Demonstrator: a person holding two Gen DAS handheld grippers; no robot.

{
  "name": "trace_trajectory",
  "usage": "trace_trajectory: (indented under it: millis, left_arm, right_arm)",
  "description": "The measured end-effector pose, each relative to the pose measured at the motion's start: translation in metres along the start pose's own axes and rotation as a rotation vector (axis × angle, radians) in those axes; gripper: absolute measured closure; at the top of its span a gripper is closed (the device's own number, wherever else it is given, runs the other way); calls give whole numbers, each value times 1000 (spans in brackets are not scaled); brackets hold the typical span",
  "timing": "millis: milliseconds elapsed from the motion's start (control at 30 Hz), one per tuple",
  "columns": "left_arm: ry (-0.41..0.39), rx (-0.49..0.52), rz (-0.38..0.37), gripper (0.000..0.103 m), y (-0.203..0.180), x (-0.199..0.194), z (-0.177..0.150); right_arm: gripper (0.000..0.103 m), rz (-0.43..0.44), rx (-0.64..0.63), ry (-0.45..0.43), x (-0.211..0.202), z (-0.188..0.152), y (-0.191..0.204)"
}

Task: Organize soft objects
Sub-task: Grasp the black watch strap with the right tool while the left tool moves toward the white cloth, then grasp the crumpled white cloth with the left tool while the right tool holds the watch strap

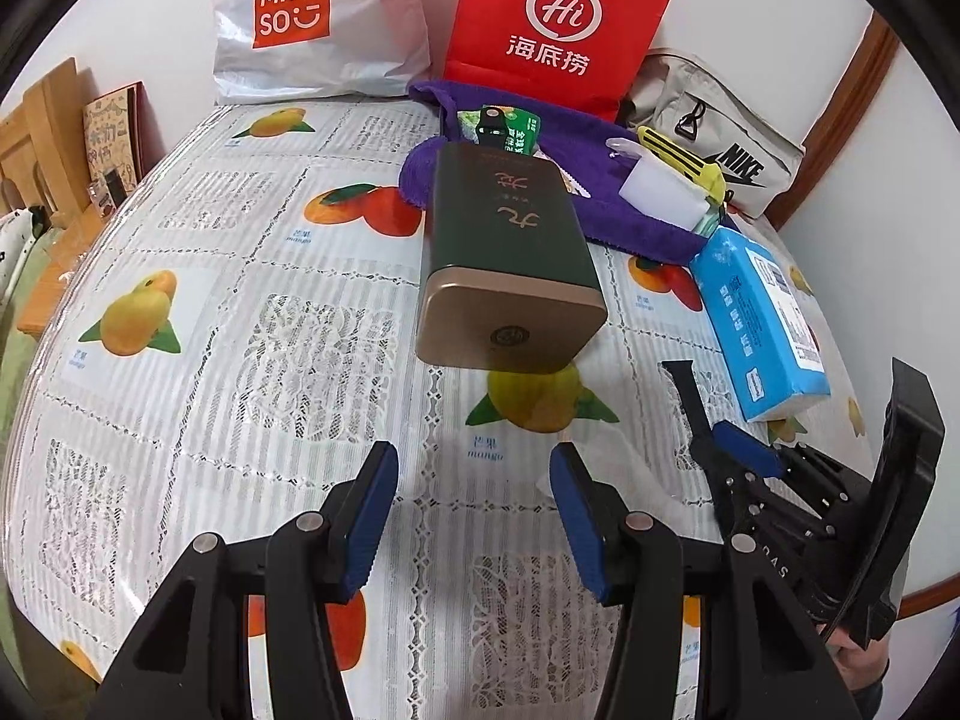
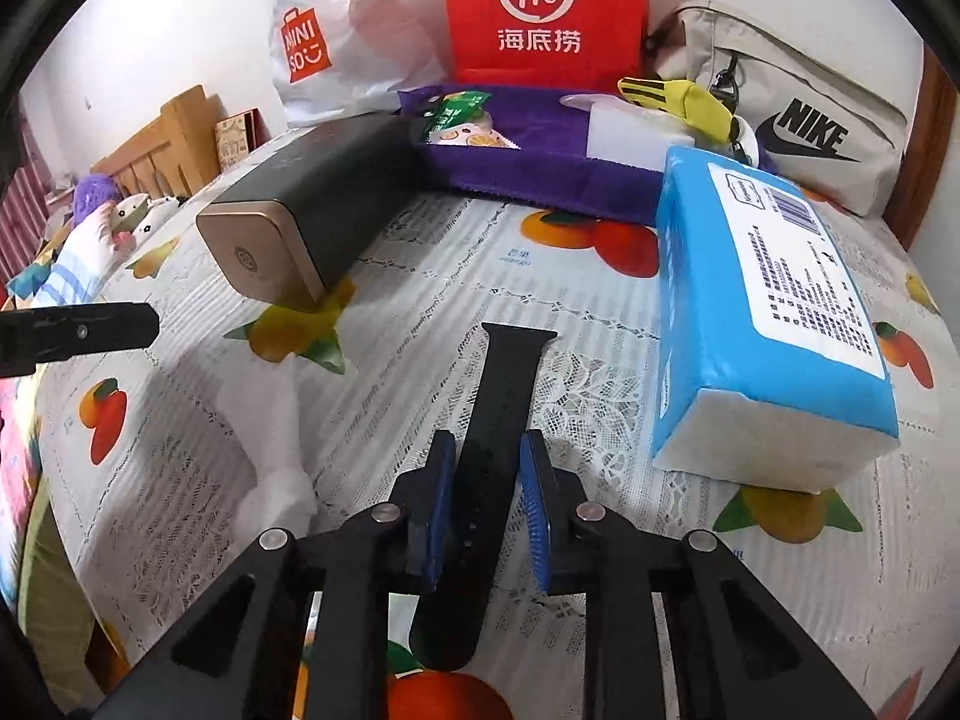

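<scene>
The right gripper [image 2: 485, 501] has its blue-padded fingers [image 2: 536, 516] pinched on a black watch strap [image 2: 501, 402], which runs forward between them and out past the tips, lying along the mango-print tablecloth [image 2: 420, 276]. Just right of those fingers and ahead sits a blue tissue pack [image 2: 762, 300]; ahead and to their left lies a dark green tin with a gold end cap [image 2: 288, 222], tipped on its side. Beyond the fingertips, a purple towel [image 2: 540, 174] holds a white sponge block [image 2: 636, 132] and a green snack packet [image 2: 459, 114]. Behind it stand a red Haidilao paper bag [image 2: 543, 12], a white Miniso plastic bag [image 2: 336, 42] and a beige Nike bag [image 2: 804, 120].

The left gripper [image 1: 474, 516] has its fingers spread apart with nothing between them, only tablecloth below. The tin lies straight ahead of its tips, and the right gripper with the strap sits just to its right.
</scene>
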State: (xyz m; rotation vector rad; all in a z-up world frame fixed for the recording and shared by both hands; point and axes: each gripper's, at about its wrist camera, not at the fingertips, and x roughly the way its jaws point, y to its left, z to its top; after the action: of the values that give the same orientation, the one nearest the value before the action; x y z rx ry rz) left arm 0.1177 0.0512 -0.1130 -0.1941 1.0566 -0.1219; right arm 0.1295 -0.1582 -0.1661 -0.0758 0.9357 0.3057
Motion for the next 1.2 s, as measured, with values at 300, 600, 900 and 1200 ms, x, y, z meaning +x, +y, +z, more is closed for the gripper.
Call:
trace_trajectory:
  millis: [300,600,900,1200]
  left_arm:
    - [-2,8,-4,53,-5,-3,-3]
    - [-2,29,6,53,-9,-8,-13]
    - [20,65,-28,47,-25,0,-22]
    - [69,125,-59,43,-50,17,-29]
  right_arm:
    - [77,11,55,-31,4,1,-4]
    - [82,47,93,-23,-5,-2,-11]
    - [82,33,122,-35,-33,-23,-20]
    - [82,10,141,-51,-54,-42,-33]
